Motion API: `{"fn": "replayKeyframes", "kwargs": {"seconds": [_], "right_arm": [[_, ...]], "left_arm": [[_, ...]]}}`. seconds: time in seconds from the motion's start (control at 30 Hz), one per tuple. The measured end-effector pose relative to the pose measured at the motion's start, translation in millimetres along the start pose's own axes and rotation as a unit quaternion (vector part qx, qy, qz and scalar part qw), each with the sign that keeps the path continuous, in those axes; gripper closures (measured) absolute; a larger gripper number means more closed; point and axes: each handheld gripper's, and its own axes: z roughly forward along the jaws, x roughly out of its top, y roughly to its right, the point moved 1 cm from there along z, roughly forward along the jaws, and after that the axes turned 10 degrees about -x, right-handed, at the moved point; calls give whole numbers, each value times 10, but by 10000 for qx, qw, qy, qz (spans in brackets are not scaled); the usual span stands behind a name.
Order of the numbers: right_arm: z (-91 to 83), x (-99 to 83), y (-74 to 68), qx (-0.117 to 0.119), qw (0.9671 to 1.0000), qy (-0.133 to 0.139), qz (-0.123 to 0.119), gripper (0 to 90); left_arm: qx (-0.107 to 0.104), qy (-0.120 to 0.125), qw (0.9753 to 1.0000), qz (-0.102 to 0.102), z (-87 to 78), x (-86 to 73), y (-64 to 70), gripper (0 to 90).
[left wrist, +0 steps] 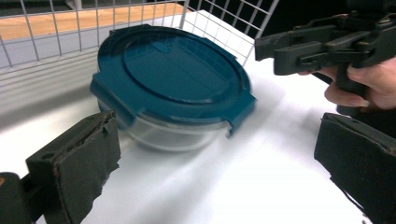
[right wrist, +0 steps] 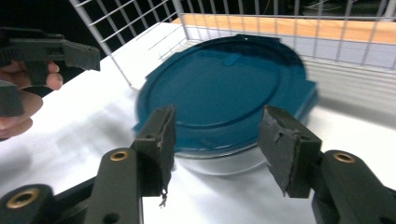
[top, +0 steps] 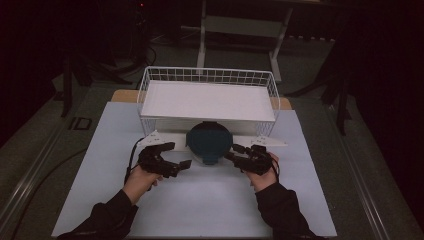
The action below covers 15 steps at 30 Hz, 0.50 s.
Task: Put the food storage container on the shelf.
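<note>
Left tongs: open, empty, just left of container.
Right tongs: open, empty, close at container's right edge.
Container: clear bowl, teal lid, on bench between both tongs.
Wire basket: just beyond container.

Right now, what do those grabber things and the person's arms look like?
Both are black. The left gripper and the right gripper each have two flat, blocky jaws with worn, ragged pads. Brass-coloured rings sit in the right one's frame. A black cable trails from the left one. The person wears dark long sleeves down to the wrists.
</note>
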Motion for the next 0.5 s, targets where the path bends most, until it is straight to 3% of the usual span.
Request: {"fn": "replayKeyframes", "kwargs": {"seconds": [0.07,0.2,0.37,0.5], "right_arm": [[-8,-33,-61,106,9999,-72,0,507],[-1,-112,-179,221,9994,-201,-156,534],[15,-129,-264,143,9992,-245,-286,518],[23,-131,-329,140,9990,-236,-353,572]], "left_arm": [[118,-7,9999,97,-84,-32,58,6],[147,-31,9999,57,-202,-134,128,6],[240,-54,9997,53,-317,-251,201,6],[284,-81,9995,91,-369,-327,252,6]]}}
